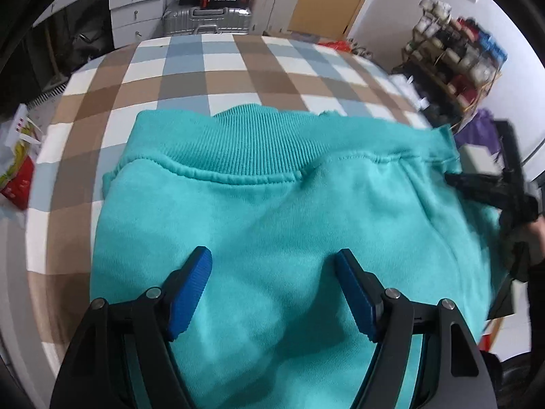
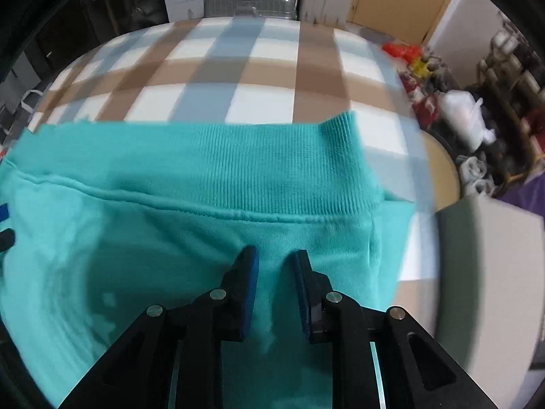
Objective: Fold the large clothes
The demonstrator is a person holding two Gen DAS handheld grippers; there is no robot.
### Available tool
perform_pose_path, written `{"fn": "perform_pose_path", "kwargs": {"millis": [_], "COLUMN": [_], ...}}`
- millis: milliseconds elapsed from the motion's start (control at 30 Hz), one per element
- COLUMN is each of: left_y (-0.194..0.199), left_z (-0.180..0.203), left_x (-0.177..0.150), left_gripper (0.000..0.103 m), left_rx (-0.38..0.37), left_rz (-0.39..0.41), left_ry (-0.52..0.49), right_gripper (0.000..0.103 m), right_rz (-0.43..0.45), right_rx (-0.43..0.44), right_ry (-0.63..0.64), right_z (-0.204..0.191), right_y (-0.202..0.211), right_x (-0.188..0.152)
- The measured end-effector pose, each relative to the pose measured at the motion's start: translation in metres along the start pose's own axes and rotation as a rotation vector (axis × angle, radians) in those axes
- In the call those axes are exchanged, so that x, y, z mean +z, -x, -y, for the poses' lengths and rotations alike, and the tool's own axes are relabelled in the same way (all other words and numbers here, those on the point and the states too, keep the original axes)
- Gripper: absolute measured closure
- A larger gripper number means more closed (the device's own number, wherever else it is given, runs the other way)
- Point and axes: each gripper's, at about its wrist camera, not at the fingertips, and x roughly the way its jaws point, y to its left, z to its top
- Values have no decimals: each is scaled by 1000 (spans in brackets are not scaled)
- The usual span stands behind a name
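Spread flat on checked tablecloth point(image 1: 211, 68): teal sweatshirt point(image 1: 272, 204), ribbed band at far edge. Directly above it, left gripper point(image 1: 272, 266), jaws wide apart, gripping nothing. Over its right part, right gripper point(image 2: 276, 266), jaws narrowly apart, nothing pinched.

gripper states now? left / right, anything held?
Left gripper: open wide above the teal sweatshirt, nothing held.
Right gripper: jaws narrow but with a gap, over the same sweatshirt; no cloth visibly pinched, so open.
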Motion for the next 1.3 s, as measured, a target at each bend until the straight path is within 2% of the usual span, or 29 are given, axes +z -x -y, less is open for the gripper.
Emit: {"fn": "perform_pose_path", "kwargs": {"millis": [133, 233, 267, 333, 433, 500, 567, 633, 733, 800, 833, 900, 967, 1033, 1100, 1167, 1200, 1233, 1300], "left_y": [43, 79, 79, 67, 40, 37, 36, 35, 51, 66, 75, 88, 90, 82, 66, 47, 35, 25, 4], "left_z": [-4, 10, 13, 15, 11, 13, 5, -9, -22, -19, -12, 7, 20, 26, 18, 1, -10, -14, -30], "left_x": [-15, -38, -44, -64, -80, -81, -75, -73, -74, -72, -70, -59, -41, -16, 8, 31, 38, 43, 46], "left_gripper": [32, 32, 32, 32, 33, 33, 33, 33, 33, 32, 32, 32, 32, 32, 32, 32, 32, 32, 32], "left_rx": [-96, -55, -49, -41, 20, 33, -4, -69, -150, -151, -137, -69, -5, 55, 150, 167, 166, 161, 159], "left_rz": [45, 55, 33, -56, -86, -90, -86, -82, -52, -37, -21, 19, 34, 27, 5, -32, -64, -91, -154], "left_ry": [15, 0, -11, -32, -58, -70, -13, 49, 158, 177, 144, 48, -3, -14, 22, 86, 122, 147, 186], "right_gripper": [84, 80, 80, 81, 81, 81, 81, 81, 81, 81, 81, 81, 81, 81, 79, 66, 49, 42, 42], "right_rz": [15, 112, 141, 139, 102, 86, 66, 105, 104, 98, 105, 146, 194, 208, 201, 210, 212, 212, 192], "right_rx": [21, 96, 111, 88, 70, 76, 92, 89, 75, 86, 87, 84, 71, 52, 43, 25, 25, 34, 56], "right_ry": [-12, -35, -20, 34, 66, 61, 55, 56, 42, 49, 51, 43, 38, 13, -23, -46, -60, -75, -92], "right_z": [7, 9, 5, -7, -10, -5, -3, -5, -8, -7, -5, 0, 5, 12, 22, 33, 40, 48, 58], "right_y": [22, 69, 83, 91, 91, 80, 64, 58, 63, 73, 82, 100, 115, 121, 118, 112, 107, 99, 82], "right_x": [-7, -30, -43, -59, -96, -109, -118, -126, -125, -124, -123, -124, -117, -98, -72, -51, -40, -27, -9]}}
